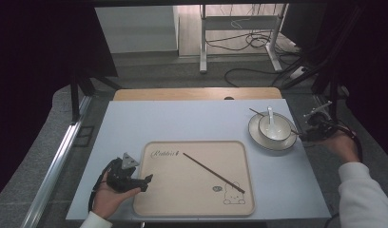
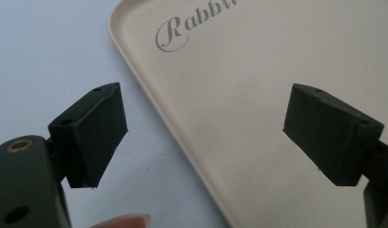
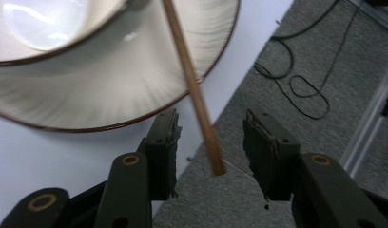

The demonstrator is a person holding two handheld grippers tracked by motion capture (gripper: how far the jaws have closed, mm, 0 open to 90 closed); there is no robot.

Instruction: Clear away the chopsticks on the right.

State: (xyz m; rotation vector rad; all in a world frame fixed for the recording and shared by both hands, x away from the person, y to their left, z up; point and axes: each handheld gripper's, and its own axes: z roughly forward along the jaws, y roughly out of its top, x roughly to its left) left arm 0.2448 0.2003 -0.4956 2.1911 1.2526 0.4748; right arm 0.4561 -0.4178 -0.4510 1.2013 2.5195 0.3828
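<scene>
A beige tray (image 1: 192, 199) printed with a rabbit lies at the table's front, and one dark chopstick (image 1: 213, 172) rests diagonally on it. At the right stands a white plate (image 1: 258, 137) carrying a bowl (image 1: 273, 128) with a spoon (image 1: 270, 116). A second chopstick (image 1: 257, 113) lies across that plate. Its near end (image 3: 192, 85) sticks out past the plate's rim (image 3: 135, 90) between the jaws of my right gripper (image 3: 210, 130), which stand apart from it on both sides. My left gripper (image 2: 206, 133) is held open over the tray's left rim (image 2: 149, 95), with nothing between its jaws.
The table's right edge (image 1: 306, 161) runs just under my right gripper (image 1: 304, 137), with grey floor and loose cables (image 3: 301, 90) beyond it. A wooden board (image 1: 197, 93) lies along the far edge. Metal desk legs (image 1: 203, 42) stand farther back.
</scene>
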